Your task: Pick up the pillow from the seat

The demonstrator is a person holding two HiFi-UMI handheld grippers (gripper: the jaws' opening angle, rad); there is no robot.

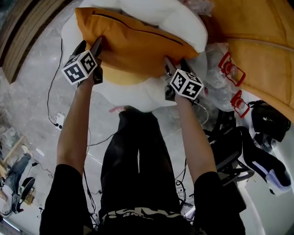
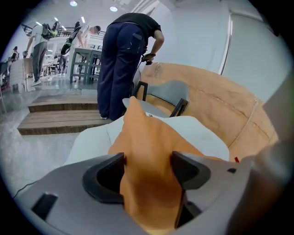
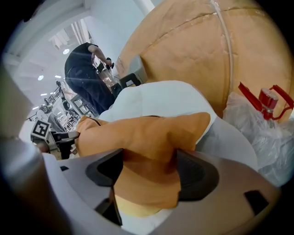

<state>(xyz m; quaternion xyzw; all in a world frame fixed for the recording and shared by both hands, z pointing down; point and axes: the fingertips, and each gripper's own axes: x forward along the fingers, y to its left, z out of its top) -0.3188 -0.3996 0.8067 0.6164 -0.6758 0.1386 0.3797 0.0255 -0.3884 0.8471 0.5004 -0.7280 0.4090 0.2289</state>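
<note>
Grasp step, lift not begun; orange pillow lies on the white seat cushion; left gripper and right gripper both wide, each straddling a near pillow corner, fabric between jaws, seemingly unclamped; next: close both, raise evenly

Under you lies a pale grey speckled floor, and a black cable runs down its left side to a small white socket block. In the left gripper view you face low wooden steps at middle left. A person in dark clothes bends beyond them, beside tables. Round ceiling lights glow at top left, and a white wall fills the upper right.
</note>
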